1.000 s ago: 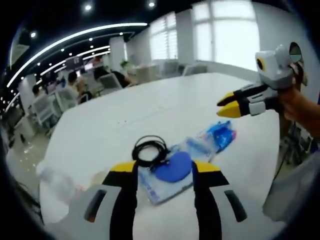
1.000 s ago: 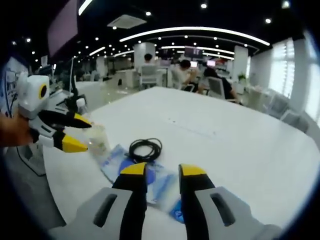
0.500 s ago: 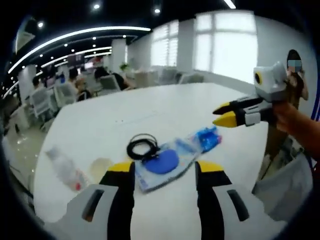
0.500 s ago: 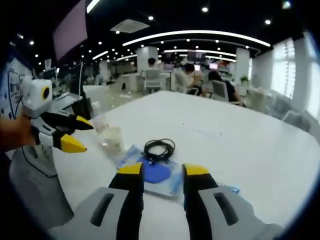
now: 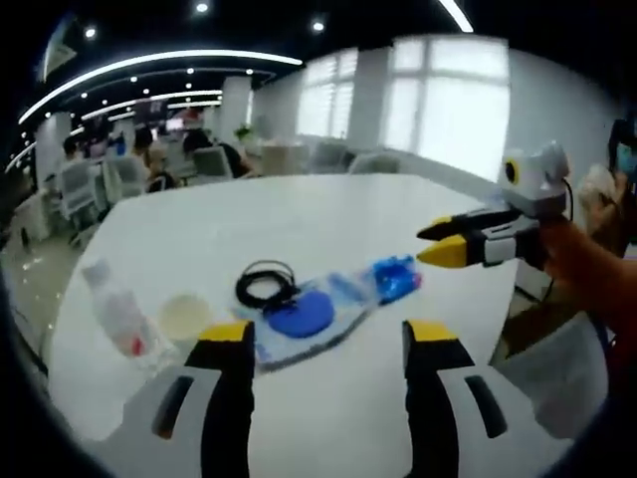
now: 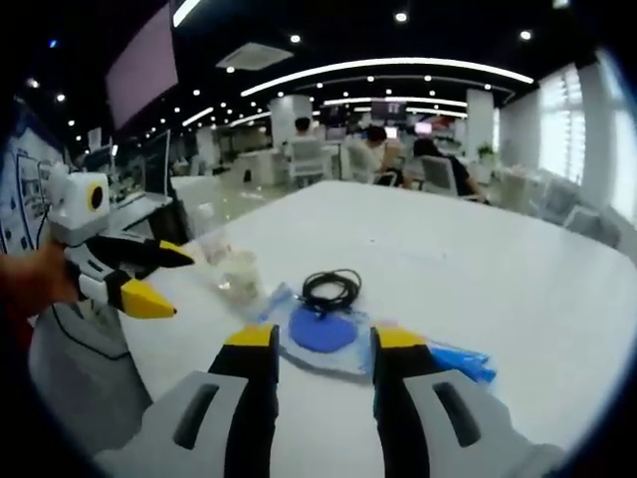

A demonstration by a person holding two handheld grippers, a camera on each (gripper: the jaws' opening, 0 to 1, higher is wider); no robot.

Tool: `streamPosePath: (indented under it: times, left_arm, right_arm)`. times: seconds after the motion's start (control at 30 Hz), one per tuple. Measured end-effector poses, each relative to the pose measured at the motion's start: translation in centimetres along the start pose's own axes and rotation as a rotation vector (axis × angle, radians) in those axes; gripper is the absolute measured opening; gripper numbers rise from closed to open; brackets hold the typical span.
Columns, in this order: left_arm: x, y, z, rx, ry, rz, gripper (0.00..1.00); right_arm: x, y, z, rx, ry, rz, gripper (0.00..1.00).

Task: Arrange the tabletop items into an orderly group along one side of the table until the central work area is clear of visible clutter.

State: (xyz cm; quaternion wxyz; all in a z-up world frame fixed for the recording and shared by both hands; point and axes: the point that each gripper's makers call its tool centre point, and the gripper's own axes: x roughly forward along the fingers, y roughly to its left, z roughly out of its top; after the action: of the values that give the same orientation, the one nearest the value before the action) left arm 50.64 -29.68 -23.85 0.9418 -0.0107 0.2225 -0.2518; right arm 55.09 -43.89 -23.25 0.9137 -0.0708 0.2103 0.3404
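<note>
1. My left tongs rise from the bottom of the left gripper view, jaws spread wide with nothing between them, above the near part of the white counter.
2. My right tongs stand the same way in the right gripper view: parted, empty, short of the items.
3. The clutter sits in 1 loose cluster near my edge of the counter: a black cable coiled up, a blue disc touching it, and both on a clear pouch lying flat.
4. A blue wrapper lies at the pouch's far right end in the left gripper view; the right gripper view shows it just beside my right jaw.
5. The left gripper view shows a clear bottle lying on its side with a red label, and a cup next to it.
6. In the right gripper view the cup reads as upright and translucent, but the bottle behind it is too blurred to make out.
7. Each view catches the other tongs held in the air beside the cluster, jaws slightly apart: right ones in the left gripper view, left ones in the right gripper view.
</note>
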Motion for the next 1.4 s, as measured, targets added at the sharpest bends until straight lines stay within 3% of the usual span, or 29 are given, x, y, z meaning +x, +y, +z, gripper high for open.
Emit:
streamPosePath:
  times: [0.4, 0.63, 1.03, 1.17, 1.4]
  left_arm:
    - [0.0, 0.4, 0.1, 0.0, -0.001, 0.001, 0.65]
    - [1.1, 1.1, 0.8, 0.04, 0.027, -0.018, 0.64]
    - [7.6, 5.0, 5.1, 0.148, 0.06, 0.011, 0.63]
    - [9.5, 6.4, 5.3, 0.168, 0.08, 0.019, 0.62]
    - [13.0, 8.9, 4.6, 0.208, 0.173, 0.031, 0.58]
  right_arm:
    - [0.1, -0.4, -0.2, 0.019, -0.002, -0.006, 0.39]
    - [0.9, -1.5, 0.2, 0.019, 0.007, -0.011, 0.42]
    - [5.4, -2.9, 2.3, 0.007, 0.018, -0.005, 0.43]
    - [7.4, -3.3, 2.2, 0.007, 0.042, -0.003, 0.42]
    - [10.9, -4.2, 2.2, 0.013, 0.077, 0.001, 0.42]
